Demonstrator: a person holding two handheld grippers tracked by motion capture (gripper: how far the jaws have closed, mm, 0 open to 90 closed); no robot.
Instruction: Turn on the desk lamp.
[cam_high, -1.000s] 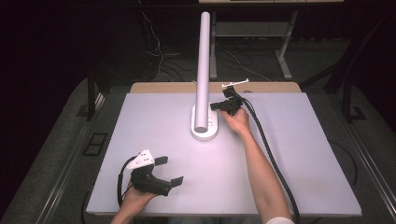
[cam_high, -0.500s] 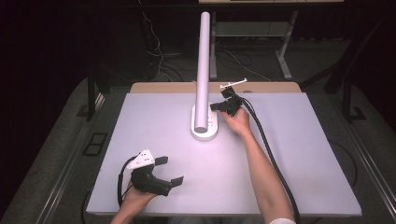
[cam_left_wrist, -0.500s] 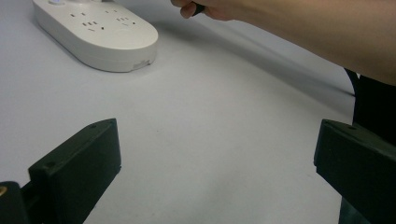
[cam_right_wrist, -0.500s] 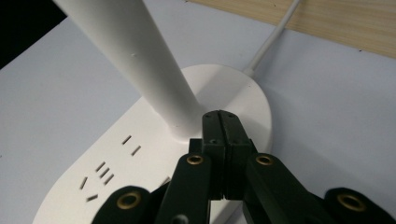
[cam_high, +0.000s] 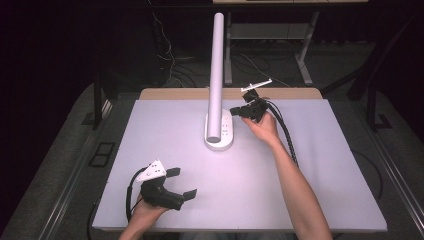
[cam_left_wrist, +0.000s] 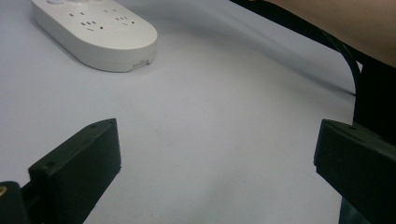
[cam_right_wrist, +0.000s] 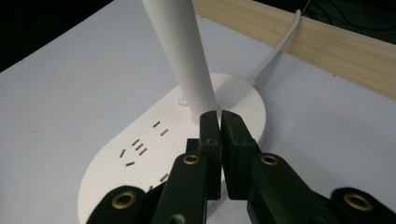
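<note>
Right tool (cam_right_wrist: 219, 122), closed, beside lamp base (cam_right_wrist: 140, 154).

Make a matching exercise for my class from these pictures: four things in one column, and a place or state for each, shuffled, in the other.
Things:
1. left gripper
2. right gripper
3. white post
4. wooden strip

Places or states:
A. stands upright on the oval base
B. runs along the table's far edge
C. jaws wide apart, near the front edge
D. jaws together, at the base

Pairs: 1-C, 2-D, 3-A, 4-B
</note>
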